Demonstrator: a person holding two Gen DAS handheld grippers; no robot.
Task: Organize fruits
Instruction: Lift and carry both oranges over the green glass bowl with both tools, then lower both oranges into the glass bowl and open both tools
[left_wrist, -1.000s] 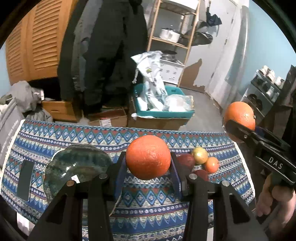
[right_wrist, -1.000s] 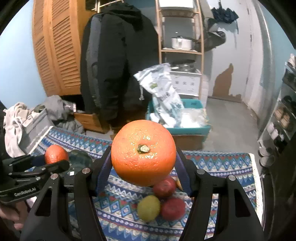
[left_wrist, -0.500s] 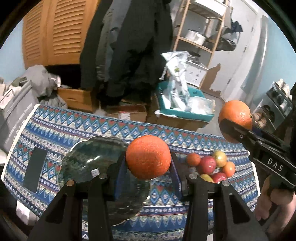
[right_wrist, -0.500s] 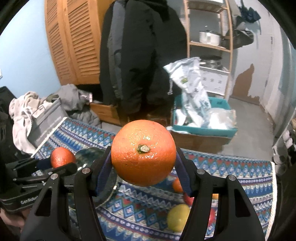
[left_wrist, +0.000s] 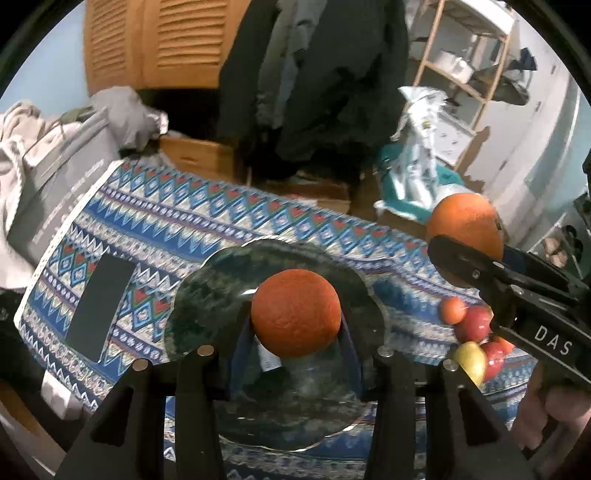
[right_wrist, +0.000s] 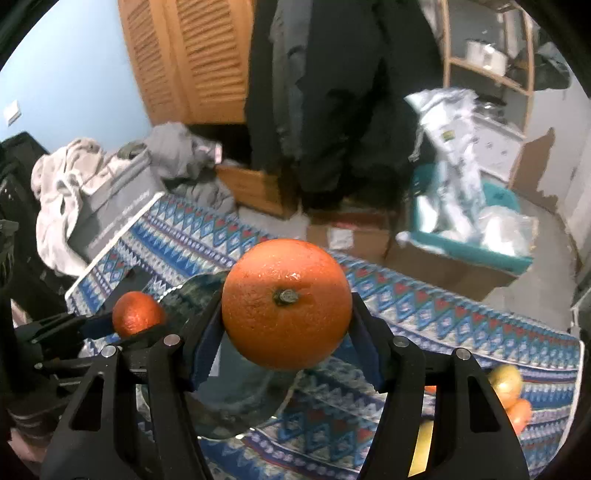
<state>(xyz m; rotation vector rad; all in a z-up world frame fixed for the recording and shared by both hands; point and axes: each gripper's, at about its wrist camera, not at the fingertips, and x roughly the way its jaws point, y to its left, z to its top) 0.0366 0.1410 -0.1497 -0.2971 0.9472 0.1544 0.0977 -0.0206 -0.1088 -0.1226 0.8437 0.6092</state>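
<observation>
Left tongs (left_wrist: 295, 314) pinching small orange (left_wrist: 295, 312) above plate (left_wrist: 207, 291); right tongs (right_wrist: 286, 325) pinching large orange (right_wrist: 286, 302). Step: carrying to plate. Next: lowering, then releasing gently.

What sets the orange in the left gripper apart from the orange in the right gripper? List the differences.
The left gripper holds a darker, reddish, rough-skinned orange; the right gripper holds a brighter, glossier orange. In the right wrist view the left one looks smaller. The left orange hangs over the dark green glass plate; the right one sits nearer the plate's edge, stem scar facing its camera. Both are round, clamped, off the table.
</observation>
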